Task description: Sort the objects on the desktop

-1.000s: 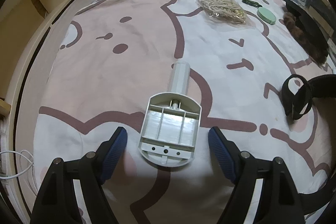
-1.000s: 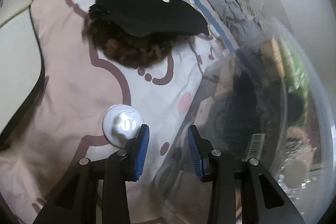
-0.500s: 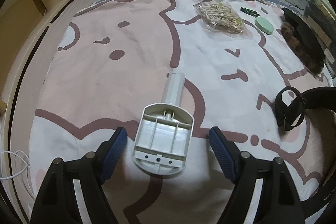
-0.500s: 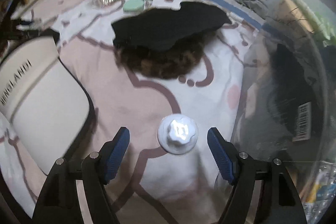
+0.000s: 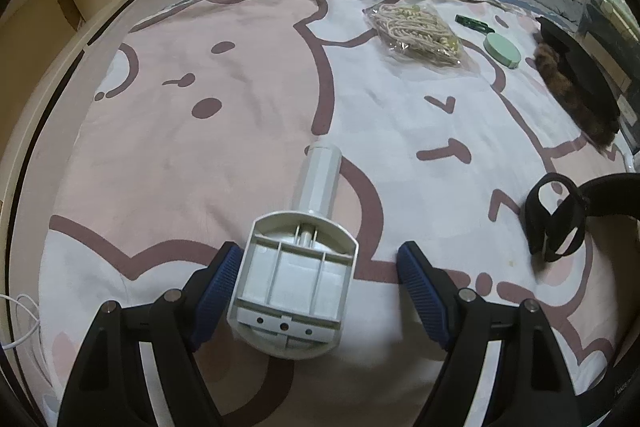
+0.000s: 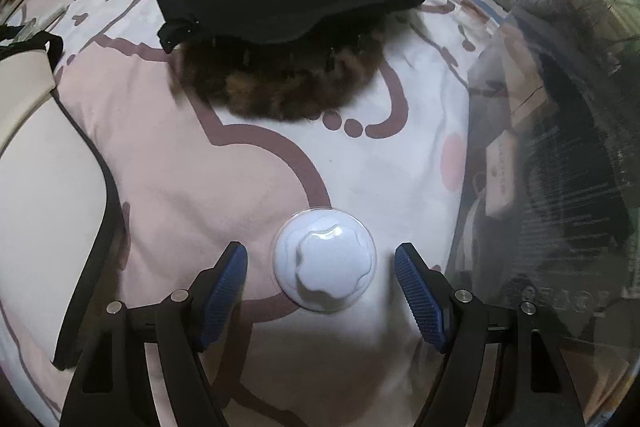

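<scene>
On the bed, over a pink-and-white cartoon sheet (image 5: 248,155), both grippers point steeply down.

Left gripper (image 5: 318,277): jaws wide. Grey plastic bracket (image 5: 294,291) with a tube stub lies on the sheet between them, ribbed underside up. Left pad is touching or just beside the bracket's edge, cannot tell which; right pad is clearly apart. Nothing held.

Right gripper (image 6: 320,275): jaws have just been opening and now stand wide. White knob (image 6: 325,265) on a clear round base sits on the sheet between the pads, apart from both. Not gripped.

Other items, left view: bag of cord (image 5: 416,35) far across the sheet; green disc (image 5: 502,50) just right of it; small dark green item (image 5: 472,23) behind the disc. Black strap (image 5: 554,217) at right, next to a black-edged beige item.

Right view: black cloth (image 6: 296,1) lies over a brown furry piece (image 6: 280,91). Clear bin (image 6: 560,155) at right, with boxes and dark items inside.

Writing: small print on the black rim at lower right of the left view, too small to read. A box inside the bin carries print, illegible through the plastic.
</scene>
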### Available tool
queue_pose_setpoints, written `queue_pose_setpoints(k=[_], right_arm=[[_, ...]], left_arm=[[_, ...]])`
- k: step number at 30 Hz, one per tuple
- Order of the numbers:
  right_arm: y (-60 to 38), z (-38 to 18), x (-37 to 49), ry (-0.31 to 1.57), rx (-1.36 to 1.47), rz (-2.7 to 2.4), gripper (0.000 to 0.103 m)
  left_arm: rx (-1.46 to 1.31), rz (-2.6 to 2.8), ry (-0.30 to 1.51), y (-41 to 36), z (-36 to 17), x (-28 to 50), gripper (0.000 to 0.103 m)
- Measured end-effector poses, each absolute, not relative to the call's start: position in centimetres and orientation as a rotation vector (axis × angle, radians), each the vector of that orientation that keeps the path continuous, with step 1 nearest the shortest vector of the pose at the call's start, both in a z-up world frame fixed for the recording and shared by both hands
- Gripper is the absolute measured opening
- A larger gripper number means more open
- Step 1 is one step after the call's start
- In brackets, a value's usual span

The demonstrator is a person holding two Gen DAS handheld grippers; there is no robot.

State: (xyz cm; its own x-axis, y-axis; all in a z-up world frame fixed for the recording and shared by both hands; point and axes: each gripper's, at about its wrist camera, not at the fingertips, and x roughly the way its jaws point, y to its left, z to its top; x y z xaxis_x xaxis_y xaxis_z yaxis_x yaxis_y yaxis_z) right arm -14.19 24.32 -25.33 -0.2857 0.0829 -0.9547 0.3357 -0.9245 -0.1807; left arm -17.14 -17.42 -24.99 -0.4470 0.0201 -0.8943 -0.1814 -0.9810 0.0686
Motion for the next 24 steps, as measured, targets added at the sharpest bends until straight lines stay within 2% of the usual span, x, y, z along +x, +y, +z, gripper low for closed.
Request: queue_pose_setpoints(k=[3,5,7,9,14,24], right_arm=[[24.6,-25.6,-14.5,0.478,1.795,-2.311,0.071],[24.8,-25.6,-14.6,0.426,1.802,-2.290,0.056],[24.4,-25.5,-14.5,0.445,1.798,-2.282,0.055],[24.2,-25.4,-14.3,0.465,1.790,-2.282,0.053],[23.7,-24.9,-13.9,0.481,1.773,-2.290,0.052],[21.9,-23.0,-13.0,0.461,1.699,-2.304,0.052]], left_arm=[[-1.565,2.563,0.258,-17.3,-25.1,-17.1,0.081],[-1.557,2.564,0.267,-17.2,-25.1,-17.0,0.081],[-1.551,2.564,0.264,-17.2,-25.2,-17.0,0.080],[-1.550,2.565,0.262,-17.3,-25.2,-17.1,0.073],[-1.554,2.567,0.240,-17.7,-24.9,-17.3,0.049],[-1.533,2.592,0.233,-17.7,-24.1,-16.8,0.047]])
